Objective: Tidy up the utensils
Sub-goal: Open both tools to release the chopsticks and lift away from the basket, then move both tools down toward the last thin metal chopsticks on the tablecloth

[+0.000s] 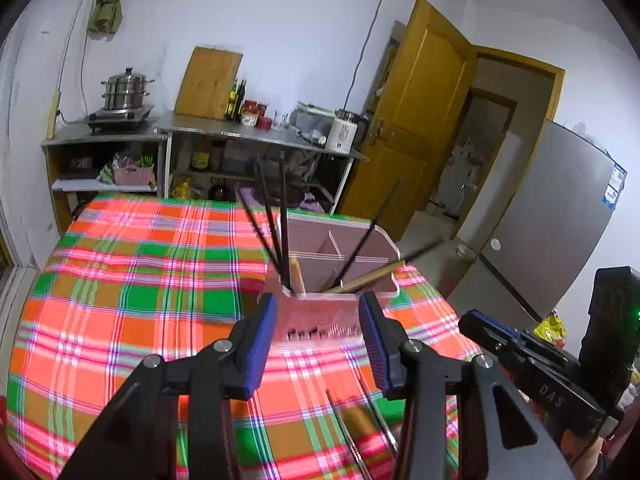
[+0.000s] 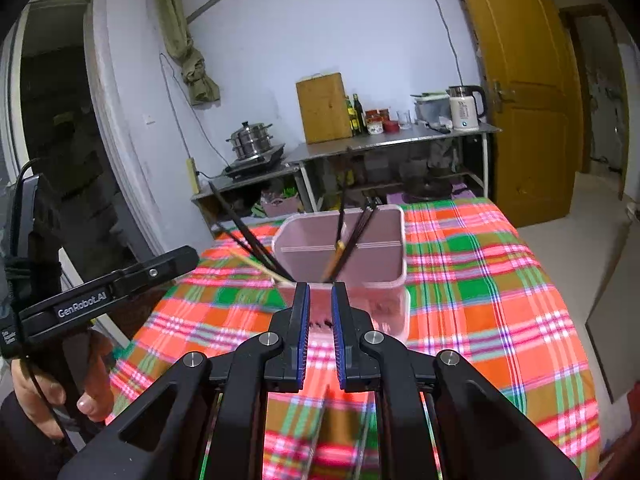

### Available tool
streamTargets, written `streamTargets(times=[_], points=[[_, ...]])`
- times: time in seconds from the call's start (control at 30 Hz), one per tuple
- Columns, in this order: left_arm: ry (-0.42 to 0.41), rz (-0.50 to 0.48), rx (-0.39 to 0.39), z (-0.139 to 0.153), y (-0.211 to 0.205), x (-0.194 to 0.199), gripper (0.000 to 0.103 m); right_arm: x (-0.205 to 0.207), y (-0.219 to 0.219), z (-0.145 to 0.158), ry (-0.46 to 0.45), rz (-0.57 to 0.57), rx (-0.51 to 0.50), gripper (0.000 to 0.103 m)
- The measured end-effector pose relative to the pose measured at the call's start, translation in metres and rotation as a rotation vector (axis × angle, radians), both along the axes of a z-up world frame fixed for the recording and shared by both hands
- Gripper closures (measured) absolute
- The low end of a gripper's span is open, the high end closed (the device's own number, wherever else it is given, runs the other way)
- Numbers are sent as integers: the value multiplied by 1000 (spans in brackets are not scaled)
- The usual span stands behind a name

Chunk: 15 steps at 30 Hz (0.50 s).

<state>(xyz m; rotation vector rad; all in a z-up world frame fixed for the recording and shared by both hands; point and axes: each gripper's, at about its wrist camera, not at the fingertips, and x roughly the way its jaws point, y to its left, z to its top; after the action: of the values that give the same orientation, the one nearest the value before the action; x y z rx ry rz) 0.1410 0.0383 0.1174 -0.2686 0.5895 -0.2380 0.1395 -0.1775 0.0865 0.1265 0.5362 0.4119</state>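
Hovering empty over the plaid-clothed worktop, the left gripper, jaws parted, and right gripper, nearly pinched, are facing the pink divided plastic utensil bin, probably between chopstick drops.

Even, cool indoor light fills my room without hard shadows, while my fisheye views bend and darken at the edges and the near plaid tablecloth smears with motion blur.
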Motion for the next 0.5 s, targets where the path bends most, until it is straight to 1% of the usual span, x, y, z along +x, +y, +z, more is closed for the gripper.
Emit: streamTargets(times=[0.03,0.1,0.17,0.33,0.5], points=[[10,0,0,-4,-1,-3,57,-4,-1,-3,5,3,-9,92],[36,7,3,-13,-2,-9,49,-10,-3,-8,10,4,-19,92],[60,5,0,-23,-4,-14,46,-16,-4,-14,16,9,-28,92],[104,17,6,-46,-6,-29,46,-28,-7,-31,48,9,-42,91],[144,24,31,-64,-10,-40,46,-35,-11,-45,78,-1,-58,91]])
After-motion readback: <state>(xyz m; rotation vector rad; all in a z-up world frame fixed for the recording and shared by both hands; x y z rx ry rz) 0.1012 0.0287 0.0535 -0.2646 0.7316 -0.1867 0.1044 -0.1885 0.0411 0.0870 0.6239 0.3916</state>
